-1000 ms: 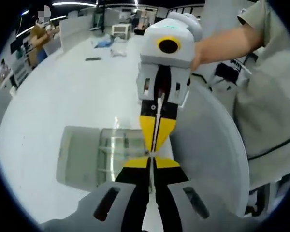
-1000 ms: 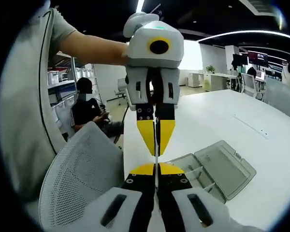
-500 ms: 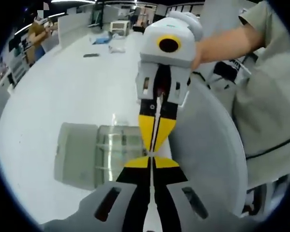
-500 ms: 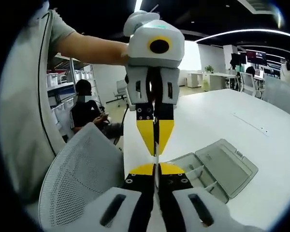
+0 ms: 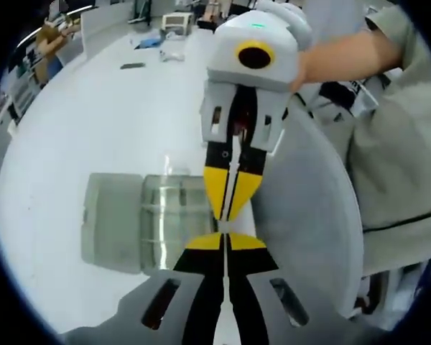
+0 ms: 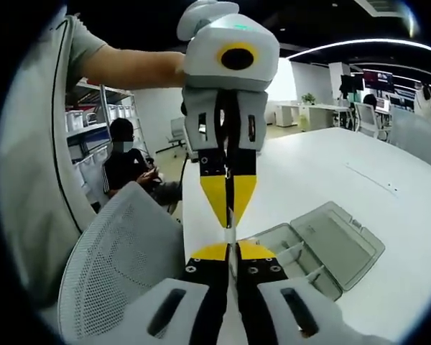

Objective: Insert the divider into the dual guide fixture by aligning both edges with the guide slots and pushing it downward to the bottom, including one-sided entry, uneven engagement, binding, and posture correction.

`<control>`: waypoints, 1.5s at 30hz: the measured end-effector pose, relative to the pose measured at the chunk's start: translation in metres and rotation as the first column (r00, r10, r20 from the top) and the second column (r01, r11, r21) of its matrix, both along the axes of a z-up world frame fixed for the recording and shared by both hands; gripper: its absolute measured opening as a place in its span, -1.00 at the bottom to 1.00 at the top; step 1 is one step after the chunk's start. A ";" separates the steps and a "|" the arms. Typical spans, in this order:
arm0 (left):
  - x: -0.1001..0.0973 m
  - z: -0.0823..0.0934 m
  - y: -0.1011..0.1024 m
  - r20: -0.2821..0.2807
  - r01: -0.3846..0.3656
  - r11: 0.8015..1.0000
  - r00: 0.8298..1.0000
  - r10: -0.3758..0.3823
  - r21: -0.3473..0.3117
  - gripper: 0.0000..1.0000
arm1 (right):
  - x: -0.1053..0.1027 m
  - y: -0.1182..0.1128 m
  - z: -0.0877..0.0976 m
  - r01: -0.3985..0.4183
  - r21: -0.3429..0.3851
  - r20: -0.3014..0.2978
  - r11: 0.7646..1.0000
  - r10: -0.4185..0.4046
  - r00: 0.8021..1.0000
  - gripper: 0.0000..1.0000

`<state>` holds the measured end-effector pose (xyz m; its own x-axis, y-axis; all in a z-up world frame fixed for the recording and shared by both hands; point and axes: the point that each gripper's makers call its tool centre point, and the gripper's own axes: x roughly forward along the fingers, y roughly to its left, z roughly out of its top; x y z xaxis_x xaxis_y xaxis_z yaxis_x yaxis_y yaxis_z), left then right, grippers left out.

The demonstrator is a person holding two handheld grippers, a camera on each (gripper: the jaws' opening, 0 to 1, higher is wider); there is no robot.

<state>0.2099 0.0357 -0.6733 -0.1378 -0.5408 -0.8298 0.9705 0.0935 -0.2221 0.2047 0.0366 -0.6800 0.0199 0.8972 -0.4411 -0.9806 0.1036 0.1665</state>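
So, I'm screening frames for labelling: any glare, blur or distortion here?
Left gripper view: fisheye bends the table edge, clear box washed out, background soft. Right gripper view: sharper, dark ceiling, bright light strips, box readable.

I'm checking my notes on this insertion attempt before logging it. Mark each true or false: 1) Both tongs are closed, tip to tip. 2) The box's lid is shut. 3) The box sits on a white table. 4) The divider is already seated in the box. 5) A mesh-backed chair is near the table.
1) True: the left tongs and right tongs meet tip to tip, pinching a thin divider seen edge-on.
2) False: the clear box lies open, its lid folded flat.
3) True: it rests on the white table.
4) False: the divider is held above the box.
5) True: the mesh chair stands alongside.
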 end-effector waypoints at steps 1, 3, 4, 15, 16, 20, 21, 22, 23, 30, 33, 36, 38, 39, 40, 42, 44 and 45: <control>0.000 0.000 0.000 0.000 -0.001 1.000 1.000 0.001 0.000 -1.00 | 0.000 0.000 0.000 0.005 0.006 -0.012 1.000 -0.005 1.000 -1.00; 0.000 0.001 0.000 0.002 0.001 1.000 1.000 -0.001 -0.001 -1.00 | -0.001 0.000 0.000 0.007 0.017 -0.037 1.000 -0.006 0.999 -1.00; 0.000 0.002 0.000 0.006 0.002 1.000 1.000 -0.002 -0.001 -1.00 | 0.000 -0.001 0.000 0.007 0.020 -0.032 1.000 -0.006 0.999 -1.00; 0.003 0.011 -0.006 0.039 0.015 0.998 0.999 -0.012 -0.057 -1.00 | -0.001 0.003 -0.001 0.001 0.026 -0.067 1.000 0.001 0.998 -1.00; 0.003 0.011 -0.005 0.040 0.016 0.998 0.999 -0.014 -0.059 -1.00 | -0.001 0.003 -0.001 -0.002 0.024 -0.066 1.000 0.003 0.998 -1.00; 0.003 0.012 -0.005 0.067 0.039 0.997 0.997 -0.035 -0.063 -1.00 | -0.001 0.003 0.001 -0.002 0.025 -0.067 1.000 0.004 0.998 -1.00; 0.003 0.012 -0.005 0.076 0.043 0.997 0.996 -0.038 -0.060 -1.00 | -0.001 0.004 0.001 -0.004 0.022 -0.067 1.000 0.005 0.998 -1.00; 0.003 0.011 -0.005 0.074 0.041 0.998 0.997 -0.036 -0.055 -1.00 | -0.002 0.004 0.000 -0.010 0.016 -0.070 1.000 0.011 0.997 -1.00; 0.003 0.011 -0.005 0.075 0.041 0.998 0.997 -0.037 -0.052 -1.00 | -0.003 0.005 0.000 -0.014 0.015 -0.071 1.000 0.015 0.997 -1.00; 0.000 0.012 -0.005 0.090 0.067 0.996 0.994 -0.061 -0.060 -1.00 | -0.003 0.006 0.000 -0.017 0.014 -0.065 1.000 0.018 0.998 -1.00; 0.001 0.011 -0.006 0.085 0.057 0.997 0.995 -0.051 -0.060 -1.00 | -0.003 0.005 0.000 -0.016 0.008 -0.067 1.000 0.016 0.998 -1.00; 0.001 0.010 -0.006 0.074 0.045 0.997 0.996 -0.040 -0.058 -1.00 | -0.003 0.005 -0.001 -0.013 0.004 -0.068 1.000 0.013 0.998 -1.00; 0.000 0.009 -0.005 0.067 0.048 0.998 0.997 -0.045 -0.047 -1.00 | -0.004 0.005 -0.002 -0.011 0.001 -0.069 1.000 0.011 0.998 -1.00; -0.001 0.009 -0.005 0.060 0.046 0.998 0.997 -0.043 -0.043 -1.00 | -0.004 0.006 -0.002 -0.011 0.000 -0.072 1.000 0.011 0.997 -1.00; 0.000 0.008 -0.005 0.062 0.047 0.998 0.997 -0.044 -0.042 -1.00 | -0.004 0.006 -0.003 -0.009 -0.004 -0.059 1.000 0.009 0.998 -1.00; 0.001 0.007 -0.005 0.052 0.039 0.998 0.998 -0.037 -0.040 -1.00 | -0.003 0.005 -0.003 -0.001 -0.008 -0.065 1.000 0.001 0.998 -1.00; 0.002 0.004 -0.003 0.047 0.033 0.999 0.998 -0.031 -0.030 -1.00 | -0.001 0.005 -0.002 0.008 -0.004 -0.064 1.000 -0.009 0.998 -1.00; 0.003 0.002 -0.001 0.044 0.026 0.999 0.999 -0.025 -0.019 -1.00 | 0.000 0.005 -0.002 0.013 -0.005 -0.065 1.000 -0.014 0.998 -1.00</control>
